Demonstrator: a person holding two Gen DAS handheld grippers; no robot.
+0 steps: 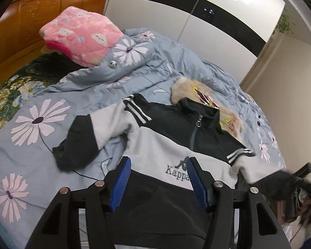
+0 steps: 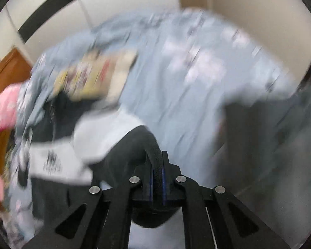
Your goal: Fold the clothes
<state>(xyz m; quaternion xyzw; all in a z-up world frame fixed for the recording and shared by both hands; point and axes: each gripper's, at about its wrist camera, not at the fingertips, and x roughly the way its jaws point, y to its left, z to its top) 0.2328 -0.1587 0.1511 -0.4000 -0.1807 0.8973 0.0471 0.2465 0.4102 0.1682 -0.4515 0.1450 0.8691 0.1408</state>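
Jacket: the black and pale grey jacket [image 1: 165, 145] lies front up on the bed, collar toward the far side, hem at the near edge under the left gripper. The zip is closed at the neck and a "Kappa" logo sits on the grey chest band.
Sleeves: one sleeve [image 1: 87, 143] is bent across the cover toward the headboard side, its black cuff lying flat. The other sleeve [image 2: 143, 145] is lifted off the bed at the opposite side.
Right gripper: the right gripper [image 2: 158, 161] is clamped tight on the black cuff of the lifted sleeve, and the cloth bulges out above and below the blue pads. This view is badly blurred.
Left gripper: the left gripper [image 1: 158, 166] hangs over the jacket's lower front, jaws apart, nothing between the pads [image 1: 122, 183].
Beige garment: a furry beige garment [image 1: 207, 101] with a yellow and red print lies just beyond the collar, partly under it.
Pink bundle: a folded pink fleece [image 1: 83, 39] sits near the headboard end, well apart from the jacket.
Bed: a blue-grey cover [image 1: 41, 137] with large pale flowers.
Headboard: orange-brown wood [image 1: 51, 6].
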